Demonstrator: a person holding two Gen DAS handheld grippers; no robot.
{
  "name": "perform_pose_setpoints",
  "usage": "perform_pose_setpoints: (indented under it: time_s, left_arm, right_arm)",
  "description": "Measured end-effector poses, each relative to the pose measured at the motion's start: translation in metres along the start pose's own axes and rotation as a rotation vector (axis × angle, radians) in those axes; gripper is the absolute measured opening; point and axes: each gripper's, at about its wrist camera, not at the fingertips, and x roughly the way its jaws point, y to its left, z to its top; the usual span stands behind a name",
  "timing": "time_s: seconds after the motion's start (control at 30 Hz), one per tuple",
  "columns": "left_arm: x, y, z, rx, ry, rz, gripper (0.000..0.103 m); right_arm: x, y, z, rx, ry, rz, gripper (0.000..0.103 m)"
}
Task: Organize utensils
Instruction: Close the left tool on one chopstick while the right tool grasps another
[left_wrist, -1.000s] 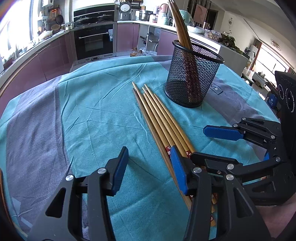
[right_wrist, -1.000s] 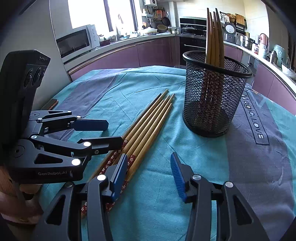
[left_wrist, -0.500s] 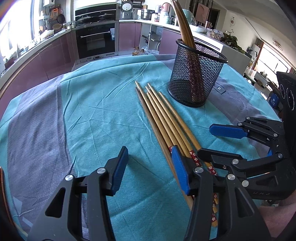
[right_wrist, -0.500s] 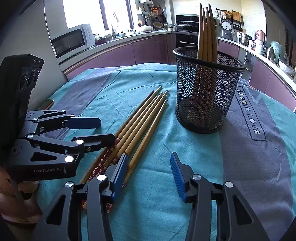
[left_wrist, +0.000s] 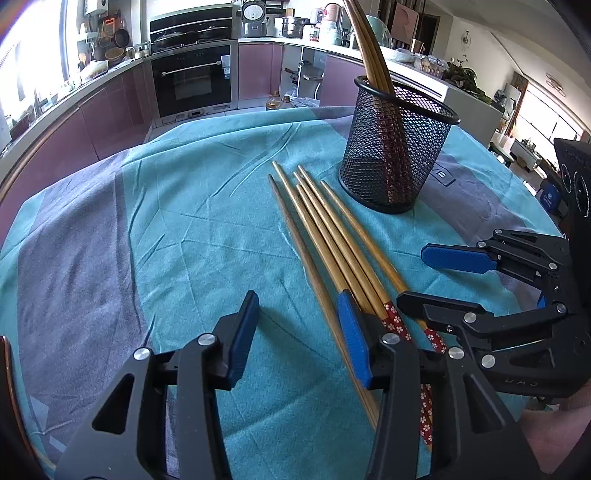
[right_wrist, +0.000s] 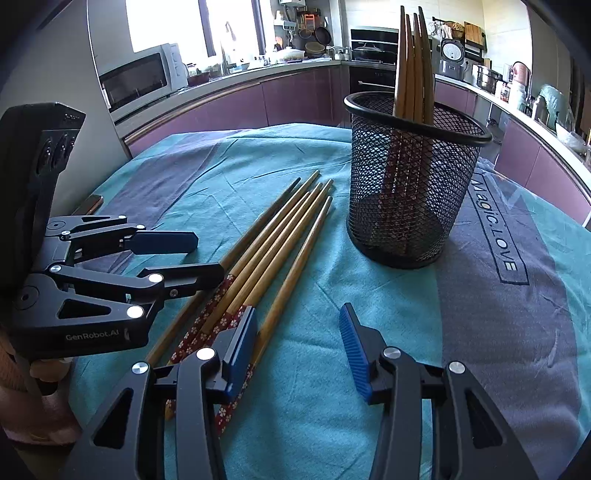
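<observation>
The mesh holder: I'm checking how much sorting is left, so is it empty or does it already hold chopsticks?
Not empty. The mesh holder stands upright with several chopsticks rising above its rim.

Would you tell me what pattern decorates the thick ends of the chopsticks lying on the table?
Red with small white flowers, clearest in the right wrist view.

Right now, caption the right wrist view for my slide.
Five chopsticks lie beside a mesh holder of chopsticks; both grippers' jaws open.
</observation>
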Motion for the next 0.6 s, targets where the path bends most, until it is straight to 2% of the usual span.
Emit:
perform_pose_setpoints:
  time_s: [0.23, 0.53, 0.6]
  left_arm:
    - [0.007, -0.001, 0.010, 0.002, 0.014, -0.006, 0.035]
    - [0.018, 0.005, 0.022, -0.049, 0.030, -0.043, 0.023]
    - [0.019, 0.006, 0.022, -0.059, 0.031, -0.053, 0.011]
  right_arm:
    - [0.007, 0.001, 0.009, 0.002, 0.007, -0.007, 0.036]
    - [0.011, -0.010, 0.015, 0.055, 0.008, 0.013, 0.017]
    - [0.010, -0.013, 0.015, 0.079, 0.007, 0.033, 0.012]
